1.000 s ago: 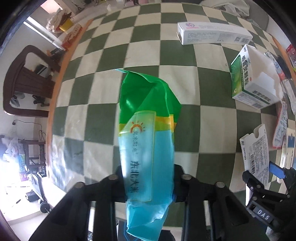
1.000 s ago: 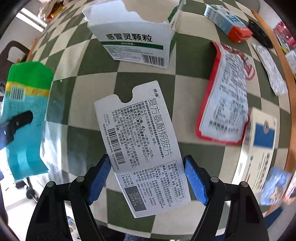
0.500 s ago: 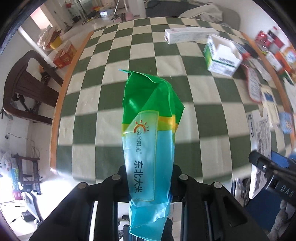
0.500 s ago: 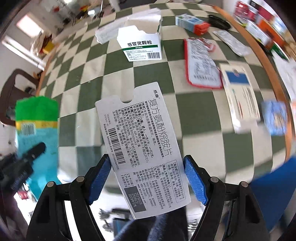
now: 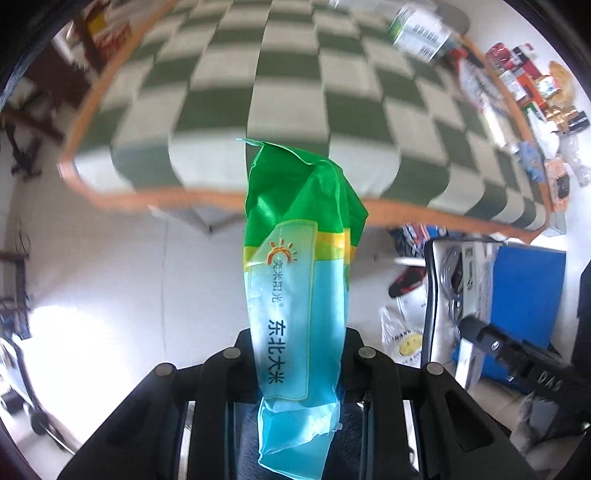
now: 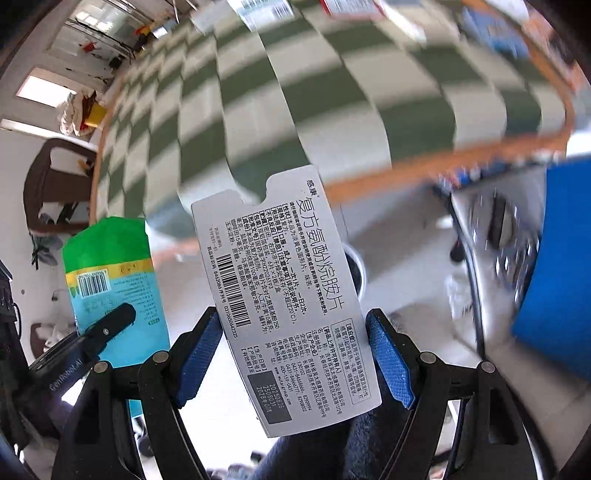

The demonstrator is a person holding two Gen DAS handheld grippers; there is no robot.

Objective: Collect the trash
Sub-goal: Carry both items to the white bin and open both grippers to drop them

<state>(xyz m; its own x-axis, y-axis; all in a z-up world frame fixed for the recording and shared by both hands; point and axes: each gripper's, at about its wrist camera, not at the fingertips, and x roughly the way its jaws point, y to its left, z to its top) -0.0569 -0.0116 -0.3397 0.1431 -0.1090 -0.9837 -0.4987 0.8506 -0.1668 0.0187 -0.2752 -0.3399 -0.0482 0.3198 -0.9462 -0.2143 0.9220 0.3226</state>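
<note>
Left tool (image 5: 299, 363) is clamped tight on a crinkled green, yellow and pale blue plastic rice bag (image 5: 297, 273), which sticks up and forward from between the black fingers, off the near edge of the green-and-white checkered surface (image 5: 280, 92) with its orange rim. In the right wrist view the same bag (image 6: 110, 284) shows its barcode side, held up beyond the surface's near edge, with one black finger of the left tool (image 6: 107, 328) across its lower part.

Right tool (image 6: 295, 354) has its blue-padded fingers (image 6: 201, 354) closed against the two long edges of a flat white medicine carton with black printed text and a barcode (image 6: 284, 306); the carton stands tilted, its notched end pointing toward the surface, and it too is off the surface's near edge.

On the far side of the surface sits a blurred green-and-white medicine box (image 5: 417, 29). Along the surface's right edge lies a row of blurred packets (image 5: 487, 110). Below the near edge, on the right, stands a blue bin (image 5: 524, 306) beside a white plastic bag (image 5: 402, 336) on the pale floor.
</note>
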